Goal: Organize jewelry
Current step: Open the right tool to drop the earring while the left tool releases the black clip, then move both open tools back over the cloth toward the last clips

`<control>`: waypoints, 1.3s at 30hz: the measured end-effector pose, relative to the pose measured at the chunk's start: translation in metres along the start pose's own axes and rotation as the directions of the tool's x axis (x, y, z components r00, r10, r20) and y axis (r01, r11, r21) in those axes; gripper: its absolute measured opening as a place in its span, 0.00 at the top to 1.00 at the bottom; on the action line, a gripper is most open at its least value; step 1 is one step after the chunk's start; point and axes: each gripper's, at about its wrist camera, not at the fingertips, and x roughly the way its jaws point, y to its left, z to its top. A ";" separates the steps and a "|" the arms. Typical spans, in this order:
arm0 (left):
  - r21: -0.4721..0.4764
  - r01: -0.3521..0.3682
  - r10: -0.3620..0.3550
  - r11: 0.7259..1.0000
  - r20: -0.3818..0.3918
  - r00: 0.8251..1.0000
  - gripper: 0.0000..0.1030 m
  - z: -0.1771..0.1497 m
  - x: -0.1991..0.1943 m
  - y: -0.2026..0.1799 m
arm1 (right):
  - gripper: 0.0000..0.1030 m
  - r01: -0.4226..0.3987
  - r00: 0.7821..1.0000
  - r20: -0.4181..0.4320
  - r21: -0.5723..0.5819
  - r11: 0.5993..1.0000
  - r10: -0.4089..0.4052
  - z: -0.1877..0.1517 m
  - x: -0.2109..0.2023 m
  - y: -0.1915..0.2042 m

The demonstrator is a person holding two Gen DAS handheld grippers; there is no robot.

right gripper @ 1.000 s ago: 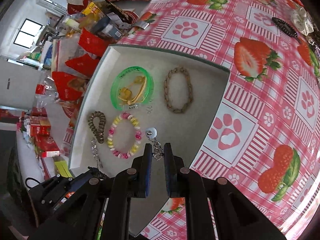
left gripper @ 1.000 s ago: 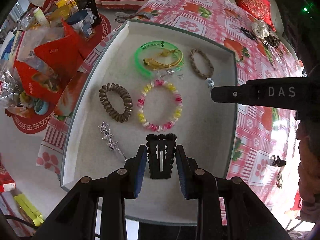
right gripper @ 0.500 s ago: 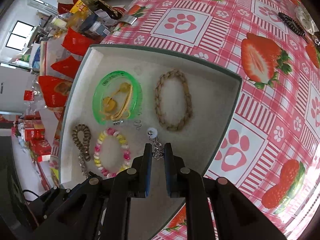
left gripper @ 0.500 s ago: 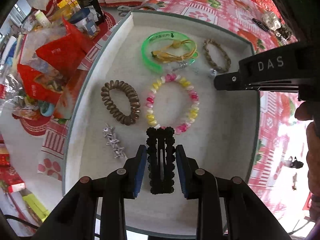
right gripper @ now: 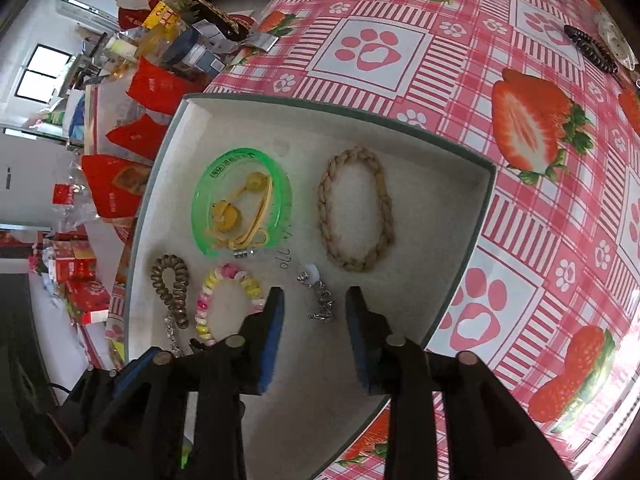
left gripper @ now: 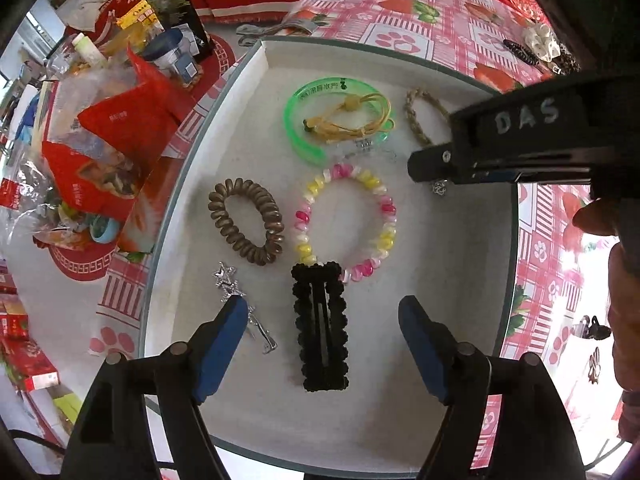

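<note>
A white tray (left gripper: 256,64) holds a green bangle (left gripper: 298,120) with a yellow cord, a braided bracelet (right gripper: 352,208), a pink-and-yellow bead bracelet (left gripper: 344,220), a brown coil hair tie (left gripper: 246,226), a silver star clip (left gripper: 236,292), a black hair clip (left gripper: 320,324) and a small silver earring (right gripper: 320,296). My left gripper (left gripper: 324,320) is open, its pads on either side of the black hair clip lying flat. My right gripper (right gripper: 314,308) is open above the earring, which lies on the tray floor. It also shows in the left wrist view (left gripper: 500,144).
The tray sits on a red strawberry-and-paw tablecloth (right gripper: 540,80). Loose hair accessories (left gripper: 536,46) lie at the far right of the table. Red snack bags and boxes (left gripper: 100,140) crowd the left side beyond the tray.
Both grippers have opened. The left let go of the black hair clip, the right let go of the earring; both now lie in the tray.
</note>
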 end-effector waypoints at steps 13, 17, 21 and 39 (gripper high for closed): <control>0.011 -0.039 0.039 0.999 -0.003 0.999 0.00 0.004 -0.004 0.001 | 0.41 -0.094 0.992 0.083 0.028 0.995 0.091 -0.004 -0.041 -0.006; 0.027 -0.037 0.037 0.999 -0.002 0.999 0.00 0.007 -0.009 -0.003 | 0.31 -0.114 0.988 0.114 0.054 0.992 0.108 -0.007 -0.059 -0.015; 0.058 -0.027 0.027 0.998 0.009 1.000 0.00 0.011 -0.017 -0.010 | 0.25 -0.132 0.981 0.154 0.094 0.987 0.117 -0.014 -0.078 -0.028; 0.404 0.057 -0.097 0.913 0.081 0.992 0.00 0.028 -0.055 -0.101 | 0.16 -0.047 0.943 0.316 0.431 0.901 -0.102 -0.118 -0.156 -0.128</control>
